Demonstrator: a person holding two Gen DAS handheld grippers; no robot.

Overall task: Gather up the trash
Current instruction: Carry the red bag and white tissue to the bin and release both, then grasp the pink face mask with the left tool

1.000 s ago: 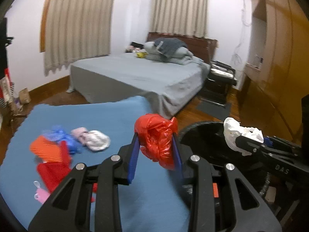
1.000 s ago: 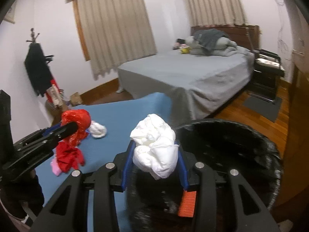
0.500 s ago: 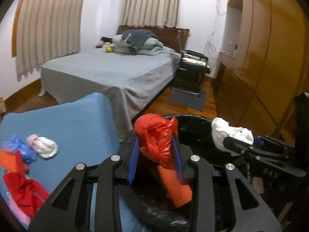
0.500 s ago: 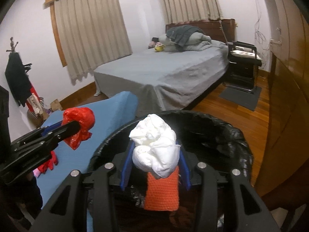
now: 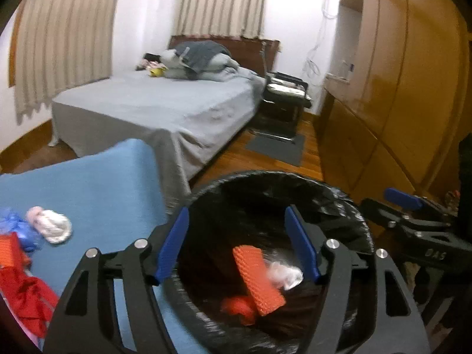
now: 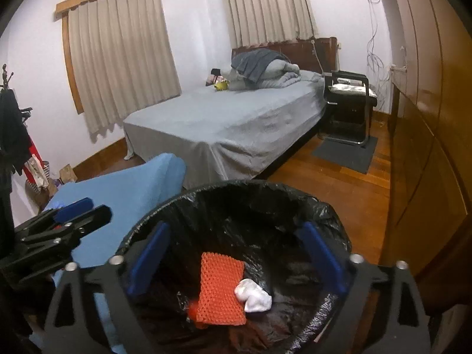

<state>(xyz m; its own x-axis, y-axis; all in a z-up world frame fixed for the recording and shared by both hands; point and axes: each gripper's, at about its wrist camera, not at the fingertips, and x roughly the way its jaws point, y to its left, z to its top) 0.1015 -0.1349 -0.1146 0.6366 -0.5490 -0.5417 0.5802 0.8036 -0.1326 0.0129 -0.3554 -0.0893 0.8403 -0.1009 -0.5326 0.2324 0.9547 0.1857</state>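
Both grippers hang over a bin lined with a black bag (image 5: 348,203) (image 6: 265,194). My left gripper (image 5: 237,244) has its jaws opening with nothing between them. My right gripper (image 6: 236,253) is also opening and empty. Inside the bin lie an orange mesh piece (image 5: 258,274) (image 6: 221,289), a crumpled white wad (image 5: 284,274) (image 6: 253,296) and a red plastic wad (image 5: 237,308), which in the right wrist view is mostly hidden under the mesh. On the blue table cover (image 5: 97,185) remain a pink-white wad (image 5: 51,225), a blue wad (image 5: 17,230) and red and orange scraps (image 5: 23,295).
A grey bed (image 6: 230,121) stands behind the table. A black chair (image 6: 351,109) and a grey mat (image 6: 345,150) sit on the wooden floor. Wooden wardrobes (image 5: 413,88) line the right side. A coat rack (image 6: 8,124) stands at far left.
Both grippers swung from above the blue table to over the bin. Their jaws spread, and the red wad and the white wad dropped into the bin.
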